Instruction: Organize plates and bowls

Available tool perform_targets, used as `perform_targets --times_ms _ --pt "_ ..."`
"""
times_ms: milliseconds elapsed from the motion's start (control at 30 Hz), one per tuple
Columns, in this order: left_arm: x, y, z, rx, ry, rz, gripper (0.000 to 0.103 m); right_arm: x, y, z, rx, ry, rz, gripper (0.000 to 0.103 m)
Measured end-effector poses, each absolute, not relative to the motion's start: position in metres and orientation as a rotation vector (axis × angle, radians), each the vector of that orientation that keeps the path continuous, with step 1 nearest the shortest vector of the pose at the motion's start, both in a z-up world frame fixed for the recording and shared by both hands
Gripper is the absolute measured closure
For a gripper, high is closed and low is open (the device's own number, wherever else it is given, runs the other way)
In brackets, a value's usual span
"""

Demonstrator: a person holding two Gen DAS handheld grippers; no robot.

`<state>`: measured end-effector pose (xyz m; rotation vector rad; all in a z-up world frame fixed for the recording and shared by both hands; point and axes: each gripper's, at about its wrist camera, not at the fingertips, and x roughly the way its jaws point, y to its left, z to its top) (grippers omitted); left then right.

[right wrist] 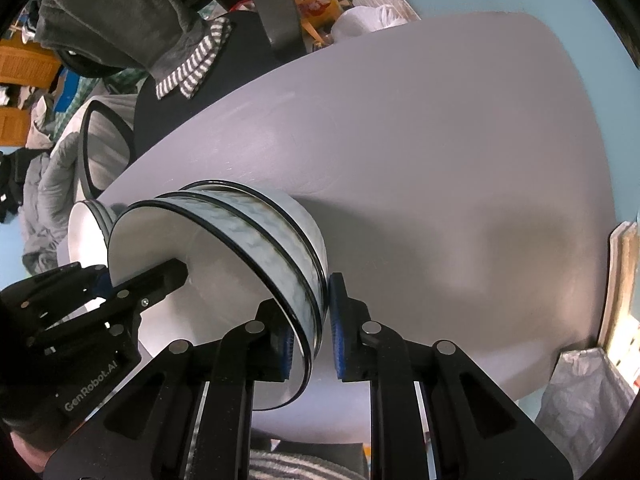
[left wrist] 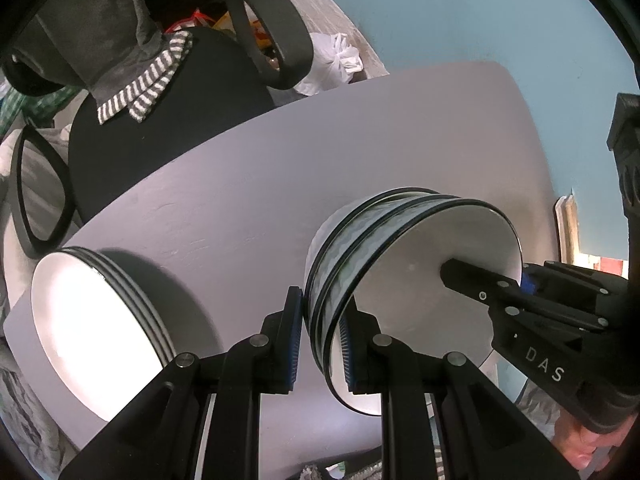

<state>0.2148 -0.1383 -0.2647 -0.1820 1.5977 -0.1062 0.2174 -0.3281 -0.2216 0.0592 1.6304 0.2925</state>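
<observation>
Stack of nested white ceramic bowls with grey wave band and black rims (left wrist: 360, 248) over grey table (left wrist: 224, 184), beside stack of white black-rimmed plates (left wrist: 96, 320).

Left gripper (left wrist: 320, 340) fingers nearly closed, clamping rim.

Right gripper (right wrist: 310, 336) likewise on opposite rim.

Advice: keep both grips level, move in unison, avoid bowls slipping apart.

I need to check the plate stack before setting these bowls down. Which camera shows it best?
Left wrist view: the plate stack fills the lower left, white face and rims clear. Right wrist view shows only a sliver behind the bowls.

bare table (right wrist: 440, 140) beyond, plate stack (left wrist: 100, 320) left, chair (left wrist: 160, 128) at far edge
</observation>
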Motion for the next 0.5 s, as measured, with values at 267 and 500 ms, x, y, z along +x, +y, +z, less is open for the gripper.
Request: perform_targets --times_ms 267,500 --pt "0.200 -0.119 -0.249 -0.220 1.574 -0.089 0.086 0.214 -0.311 -0.207 0.037 1.617 0.318 0.088" --pt "0.179 -0.091 -0.231 -0.265 1.537 -0.058 0.086 0.206 -0.283 -0.190 0.011 1.596 0.351 0.088"
